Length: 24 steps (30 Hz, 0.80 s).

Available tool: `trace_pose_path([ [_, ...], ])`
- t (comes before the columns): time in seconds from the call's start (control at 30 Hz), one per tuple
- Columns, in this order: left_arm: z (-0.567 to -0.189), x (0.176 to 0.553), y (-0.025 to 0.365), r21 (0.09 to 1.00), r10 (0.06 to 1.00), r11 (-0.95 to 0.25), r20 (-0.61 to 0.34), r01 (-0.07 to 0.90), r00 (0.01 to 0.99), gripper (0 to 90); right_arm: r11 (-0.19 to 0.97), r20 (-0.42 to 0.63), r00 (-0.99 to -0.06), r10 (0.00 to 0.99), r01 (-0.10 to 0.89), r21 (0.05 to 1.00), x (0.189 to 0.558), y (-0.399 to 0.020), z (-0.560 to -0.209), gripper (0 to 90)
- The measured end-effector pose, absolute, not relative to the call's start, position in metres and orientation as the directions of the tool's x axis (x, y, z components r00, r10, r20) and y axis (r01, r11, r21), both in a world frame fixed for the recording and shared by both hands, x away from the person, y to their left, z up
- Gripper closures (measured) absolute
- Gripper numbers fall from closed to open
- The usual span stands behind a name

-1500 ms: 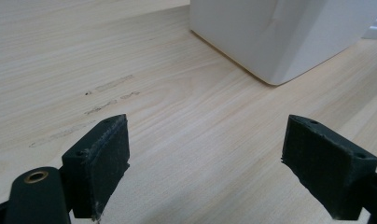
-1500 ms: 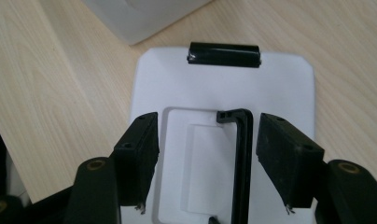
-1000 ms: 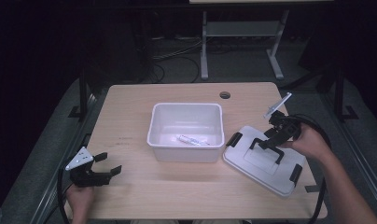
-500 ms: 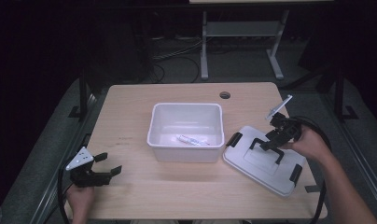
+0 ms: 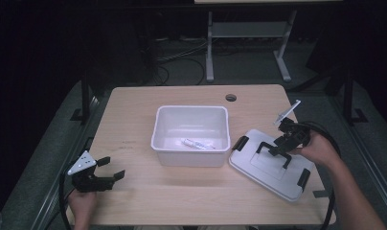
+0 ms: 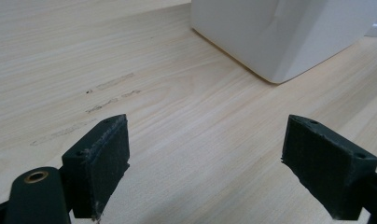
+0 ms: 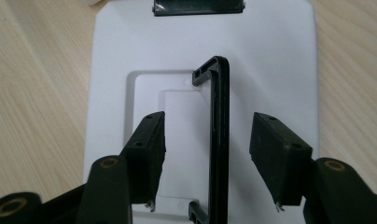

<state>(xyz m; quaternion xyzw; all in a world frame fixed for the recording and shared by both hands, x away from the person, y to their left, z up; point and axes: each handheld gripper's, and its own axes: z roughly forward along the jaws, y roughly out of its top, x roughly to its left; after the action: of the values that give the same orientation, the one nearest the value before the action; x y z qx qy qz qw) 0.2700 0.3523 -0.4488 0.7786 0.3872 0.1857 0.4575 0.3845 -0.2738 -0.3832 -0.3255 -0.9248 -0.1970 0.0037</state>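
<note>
Open gripper (image 6: 226,163) near white bin (image 6: 289,32)

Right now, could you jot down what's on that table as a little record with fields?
surface: light wooden table
centre: open white plastic bin, a small white tube-like item inside
lid: white plastic lid with black handle, flat on the table right of the bin
right gripper: jaws astride the handle, just been closing, not yet pressing
left gripper: open, near the table's left front edge

White lid (image 7: 270,60) with a black handle (image 7: 219,135) between the black right gripper's (image 7: 207,161) pads, white bin (image 5: 190,134), light wood-grain table (image 5: 182,201).
</note>
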Motion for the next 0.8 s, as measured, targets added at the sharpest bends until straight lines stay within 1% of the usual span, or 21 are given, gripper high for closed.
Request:
trace_pose_path([
  [0.27,-0.4488,0.2699,0.3526,0.856,0.773,-0.281,-0.066,0.433,0.631,14.3,0.711,0.141,-0.784,0.604,0.61,0.349,0.385,-0.2759,-0.389,51.2],
  [0.73,-0.4484,0.2698,0.3533,0.857,0.773,-0.282,-0.064,0.432,0.631,14.3,0.72,0.146,-0.79,0.595,0.606,0.339,0.3859,-0.277,-0.3933,66.2],
  [0.8,-0.4483,0.2698,0.3535,0.857,0.773,-0.282,-0.063,0.431,0.631,14.3,0.721,0.147,-0.792,0.593,0.603,0.34,0.386,-0.277,-0.3936,69.7],
])
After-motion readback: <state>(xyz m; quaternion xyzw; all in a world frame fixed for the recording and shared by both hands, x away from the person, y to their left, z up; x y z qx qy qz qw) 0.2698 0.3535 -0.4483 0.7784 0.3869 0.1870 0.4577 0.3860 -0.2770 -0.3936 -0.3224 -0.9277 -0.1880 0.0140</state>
